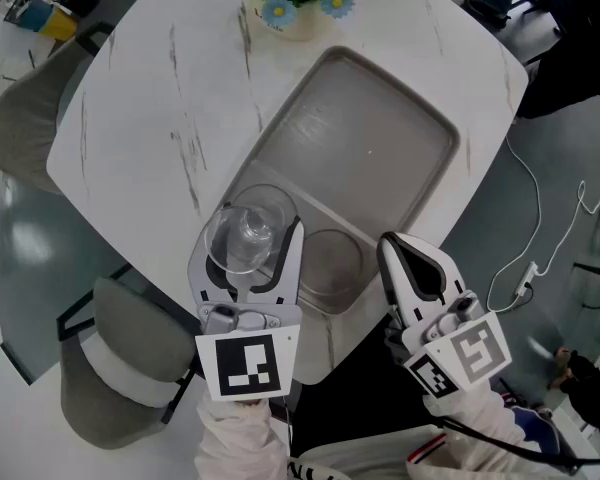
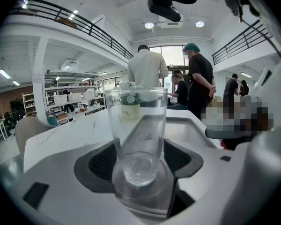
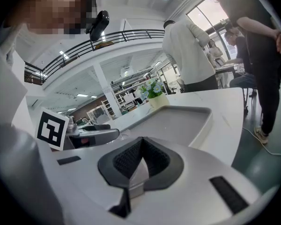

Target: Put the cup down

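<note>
The left gripper [image 1: 260,236] has its fingers closed on the sides of the clear, straight-walled glass cup [image 1: 246,226]. The cup stands upright over the near left corner of the grey rectangular tray [image 1: 450,128] on the white marbled table [image 1: 150,118]. The right gripper [image 1: 392,248] has its fingers pressed together on nothing. The step likely goes best if the cup stays vertical, its base settles flat inside the raised rim, and the fingers then open slowly.
</note>
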